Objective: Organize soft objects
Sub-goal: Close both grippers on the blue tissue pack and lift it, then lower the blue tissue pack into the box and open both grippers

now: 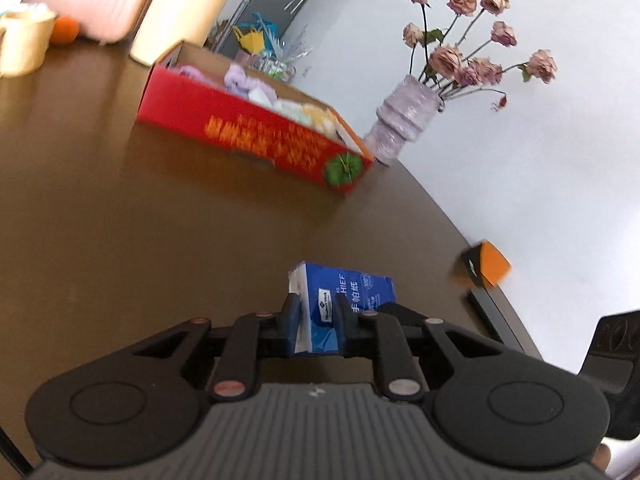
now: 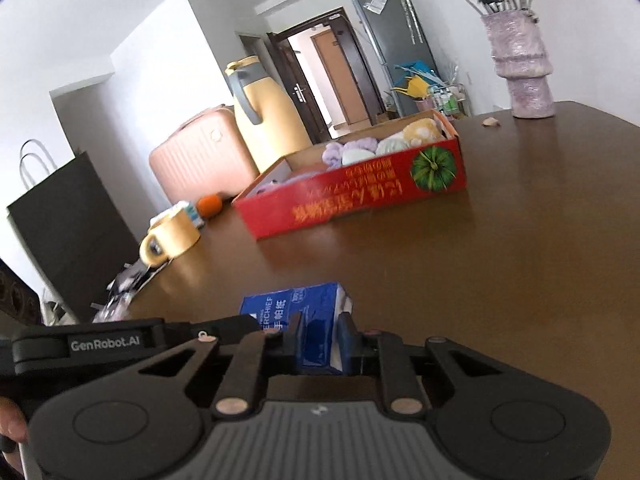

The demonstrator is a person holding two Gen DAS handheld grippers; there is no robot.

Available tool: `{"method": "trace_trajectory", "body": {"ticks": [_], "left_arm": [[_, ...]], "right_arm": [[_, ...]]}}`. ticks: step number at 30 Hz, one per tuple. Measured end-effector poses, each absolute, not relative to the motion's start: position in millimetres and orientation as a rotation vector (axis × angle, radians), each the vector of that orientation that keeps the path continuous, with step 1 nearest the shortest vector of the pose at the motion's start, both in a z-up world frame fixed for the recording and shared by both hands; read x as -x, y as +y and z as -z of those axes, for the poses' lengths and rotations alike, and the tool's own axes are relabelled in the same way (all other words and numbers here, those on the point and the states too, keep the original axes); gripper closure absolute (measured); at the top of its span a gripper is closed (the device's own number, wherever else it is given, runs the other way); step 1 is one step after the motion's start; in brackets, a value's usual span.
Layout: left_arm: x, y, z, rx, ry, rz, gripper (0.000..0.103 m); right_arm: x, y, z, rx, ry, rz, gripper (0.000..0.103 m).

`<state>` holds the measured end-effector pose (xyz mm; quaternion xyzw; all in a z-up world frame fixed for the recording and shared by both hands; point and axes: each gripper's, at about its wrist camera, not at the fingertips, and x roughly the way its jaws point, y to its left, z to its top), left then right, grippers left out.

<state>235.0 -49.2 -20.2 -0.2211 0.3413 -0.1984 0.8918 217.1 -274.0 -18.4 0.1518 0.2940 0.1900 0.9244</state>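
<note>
Carrying the blue tissue pack (image 1: 340,300), both grippers, left gripper (image 1: 318,320) and right gripper (image 2: 320,340), clench its ends; next move: the red box (image 2: 352,196), upper centre.

A dark brown desk (image 2: 500,248) with a glossy top fills the ground ahead of the gripper, daylight glinting off it. White walls (image 2: 152,52) and a white ceiling close the room. Far ahead and to the left stand a pink suitcase (image 2: 200,156) and a black paper bag (image 2: 68,216) against the wall. Straight ahead a dark-framed doorway (image 2: 320,68) opens onto a lit passage with a brown door, and just right of it rises a grey fridge (image 2: 396,40). A lilac vase (image 2: 520,68) of dried roses stands on the desk, far right
</note>
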Motion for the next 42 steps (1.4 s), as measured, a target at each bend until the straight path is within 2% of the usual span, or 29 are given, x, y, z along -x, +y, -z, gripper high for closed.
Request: {"method": "trace_trajectory", "body": {"ticks": [10, 17, 23, 28, 34, 42], "left_arm": [[-184, -64, 1, 0.424, 0.68, 0.448, 0.085], [-201, -77, -15, 0.432, 0.643, 0.477, 0.085], [-288, -93, -53, 0.439, 0.562, 0.512, 0.085], [-408, -101, -67, 0.518, 0.573, 0.508, 0.086], [-527, -106, -23, 0.609, 0.745, 0.48, 0.087], [-580, -123, 31, 0.442, 0.892, 0.402, 0.087]], "right_arm": [[-150, -285, 2, -0.308, 0.506, -0.341, 0.087], [-163, -295, -15, -0.305, 0.451, -0.309, 0.087], [-249, -304, -67, -0.238, 0.376, -0.273, 0.087], [-374, -316, -95, -0.219, 0.427, -0.246, 0.088], [-500, -317, -67, -0.206, 0.578, -0.176, 0.088], [-553, -284, -3, -0.02, 0.712, -0.127, 0.088]]}}
